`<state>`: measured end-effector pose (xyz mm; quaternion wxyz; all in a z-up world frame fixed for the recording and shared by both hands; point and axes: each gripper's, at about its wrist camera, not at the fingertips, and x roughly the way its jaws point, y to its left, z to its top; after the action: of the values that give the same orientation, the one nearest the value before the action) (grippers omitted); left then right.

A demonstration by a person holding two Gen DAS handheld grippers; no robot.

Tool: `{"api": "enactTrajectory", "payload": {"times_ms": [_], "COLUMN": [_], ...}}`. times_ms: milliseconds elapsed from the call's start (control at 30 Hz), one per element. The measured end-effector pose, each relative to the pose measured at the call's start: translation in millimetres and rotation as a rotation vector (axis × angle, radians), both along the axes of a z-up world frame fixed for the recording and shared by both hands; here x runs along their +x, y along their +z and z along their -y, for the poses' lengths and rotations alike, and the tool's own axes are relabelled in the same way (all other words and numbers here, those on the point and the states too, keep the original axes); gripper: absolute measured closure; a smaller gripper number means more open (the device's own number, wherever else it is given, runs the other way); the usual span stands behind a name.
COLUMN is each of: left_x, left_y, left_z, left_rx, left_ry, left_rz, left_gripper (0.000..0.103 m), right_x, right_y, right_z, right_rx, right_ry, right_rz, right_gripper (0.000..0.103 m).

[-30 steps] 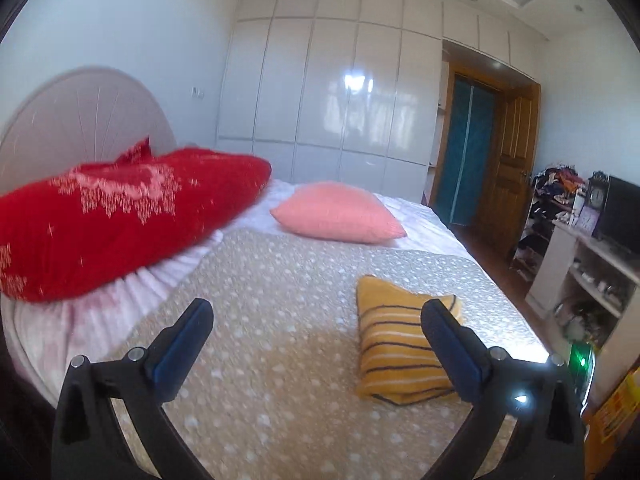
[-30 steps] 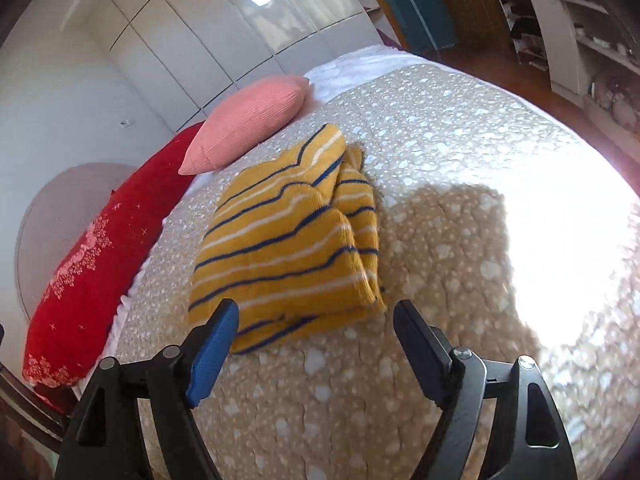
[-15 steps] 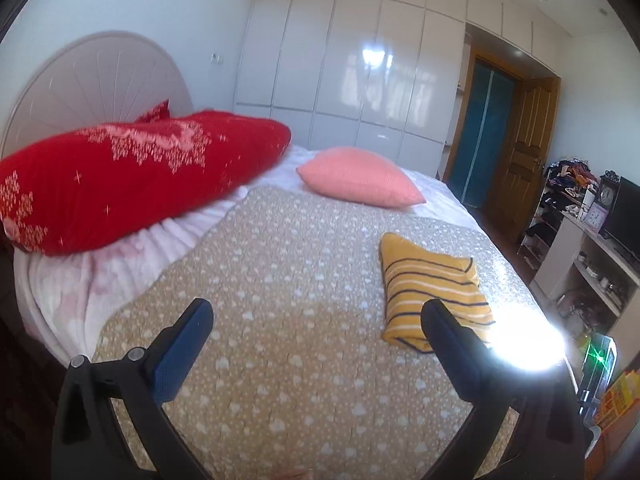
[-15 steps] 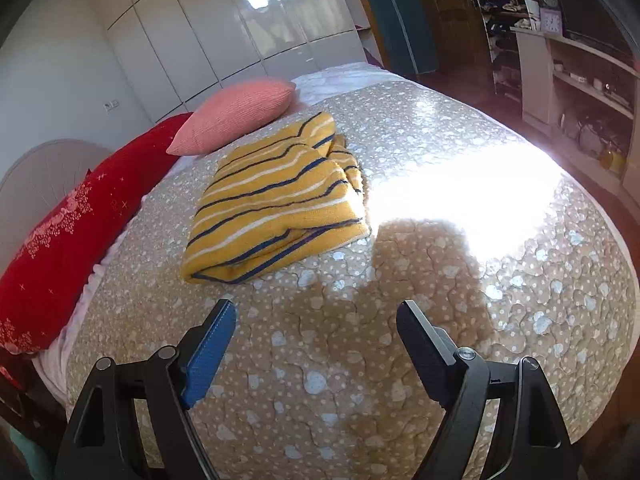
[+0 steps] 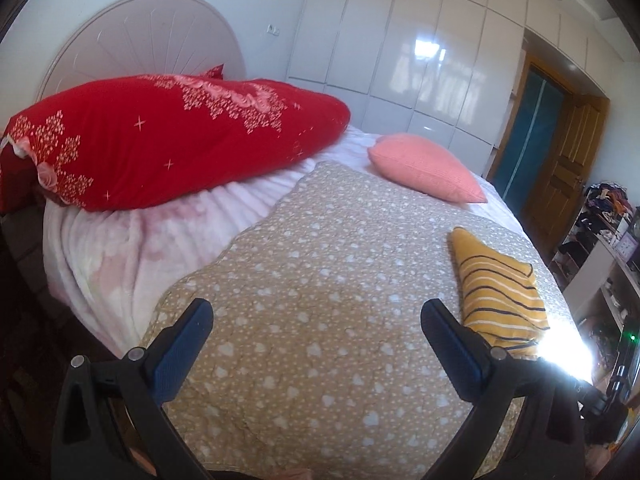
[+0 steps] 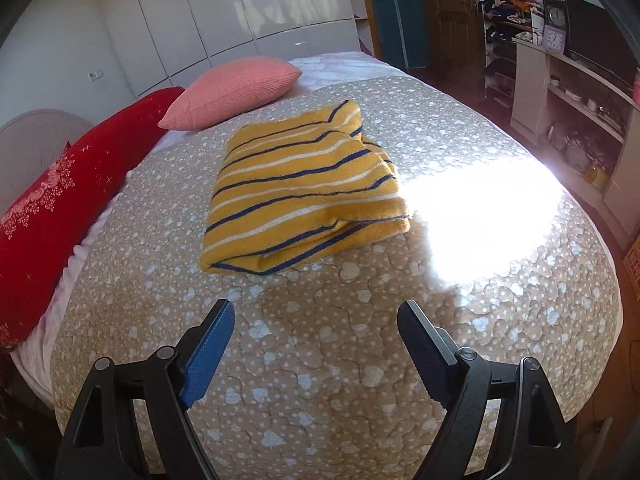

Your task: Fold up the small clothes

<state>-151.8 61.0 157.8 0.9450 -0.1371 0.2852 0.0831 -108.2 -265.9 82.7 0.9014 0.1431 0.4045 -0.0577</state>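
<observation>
A yellow garment with dark blue and white stripes (image 6: 300,188) lies folded in a thick bundle on the beige dotted quilt (image 6: 320,360). My right gripper (image 6: 316,320) is open and empty, held above the quilt a short way in front of the bundle. In the left wrist view the same garment (image 5: 496,292) lies at the right, near a bright sun patch. My left gripper (image 5: 316,320) is open and empty, above the quilt (image 5: 320,280), to the left of the garment and apart from it.
A big red pillow (image 5: 168,140) and a pink cushion (image 5: 424,166) lie at the head of the bed by the round headboard (image 5: 140,36). White wardrobes (image 5: 420,60), a wooden door (image 5: 560,168) and shelves with clutter (image 6: 580,92) stand beyond the bed's right side.
Both grippers have drawn back from the folded garment toward the foot of the bed. The garment has stayed where it lies. Both stay open.
</observation>
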Motion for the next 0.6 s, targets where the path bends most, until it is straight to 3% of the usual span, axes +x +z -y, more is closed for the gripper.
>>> {"api": "enactTrajectory", "payload": {"times_ms": [600], "left_x": [11.2], "left_y": [-22.6], "left_z": [-16.9], "left_rx": [-0.042], "left_ry": [-0.046], "left_rz": [-0.044], "left_gripper": [0.0], "right_x": [17.4], "right_y": [-3.5], "right_z": [-20.0], "right_rx": [-0.048], "right_ry": [-0.053], "right_rz": [-0.061], "right_gripper": [0.015]}}
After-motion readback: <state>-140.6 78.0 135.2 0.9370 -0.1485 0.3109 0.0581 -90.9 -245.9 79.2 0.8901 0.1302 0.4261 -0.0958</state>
